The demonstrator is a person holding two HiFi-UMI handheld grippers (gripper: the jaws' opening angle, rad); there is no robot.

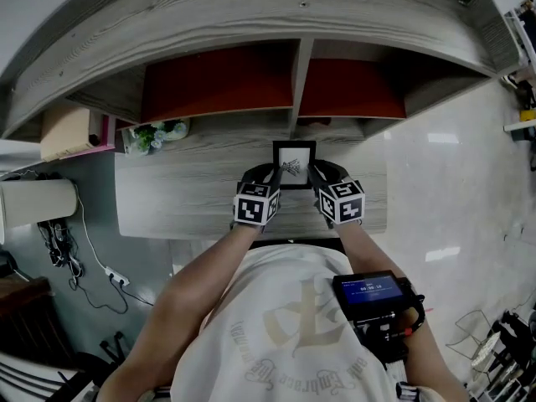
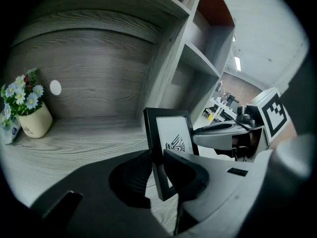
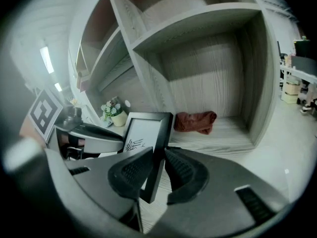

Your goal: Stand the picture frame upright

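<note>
- Black picture frame (image 1: 294, 164) stands near upright on the grey wood desk (image 1: 167, 199), spanning the gap from one pair of jaws to the other.
- The left gripper (image 2: 156, 160) is partly closed, its pads pinching the frame's left edge. The right gripper (image 3: 159, 155) pinches the right edge the same way.
- No view shows a rear stand behind the jaws. Without one, letting go would probably tip the frame over.
- If one pair opens first, the frame may swing towards the other pair.
- The flower pot (image 2: 29, 118) and red cloth (image 3: 195, 121) lie well beyond the jaws, so a knock seems unlikely.
</note>
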